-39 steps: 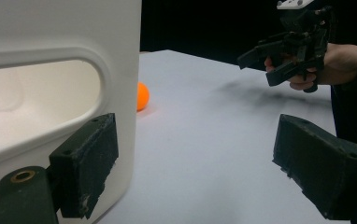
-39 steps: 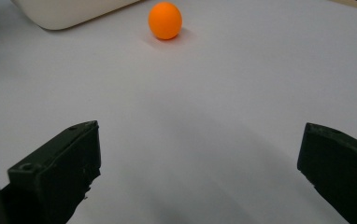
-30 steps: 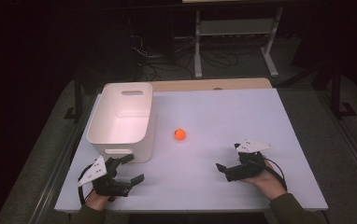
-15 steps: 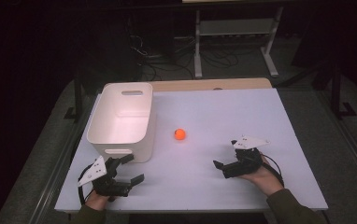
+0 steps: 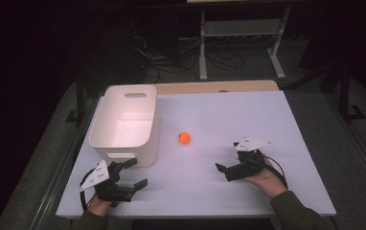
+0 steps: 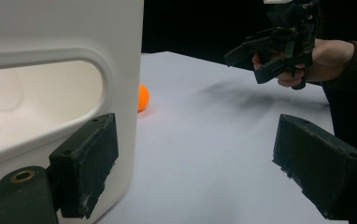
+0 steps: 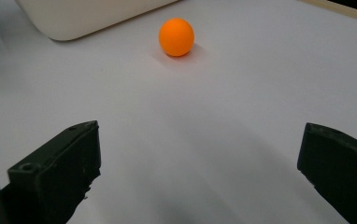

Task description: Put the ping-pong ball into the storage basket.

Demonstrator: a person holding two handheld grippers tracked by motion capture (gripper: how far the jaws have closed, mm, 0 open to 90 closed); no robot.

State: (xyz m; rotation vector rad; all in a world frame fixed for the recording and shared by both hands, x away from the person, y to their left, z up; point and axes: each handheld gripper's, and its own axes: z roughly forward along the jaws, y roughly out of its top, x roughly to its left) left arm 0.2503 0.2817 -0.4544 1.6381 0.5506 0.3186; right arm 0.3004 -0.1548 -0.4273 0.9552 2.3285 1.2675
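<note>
Your two tools, both released, on the white bench (image 5: 277,115).
Your right tool (image 5: 225,168) faces the orange ball (image 5: 184,138); your left tool (image 5: 134,173) is near the white tub (image 5: 123,125).

Both grippers are black, the left gripper (image 5: 132,173) and right gripper (image 5: 224,169) each topped by a pale three-cornered plate (image 5: 253,143) with dark dots. Dark green sleeves (image 5: 301,216) cover the forearms.

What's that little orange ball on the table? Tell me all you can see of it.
The orange ball is small, round, smooth and matte, perhaps plastic. It lies alone on the white table, just right of the white tub without touching it. The right tongs are open and aimed at it from a distance; nothing holds it.
</note>
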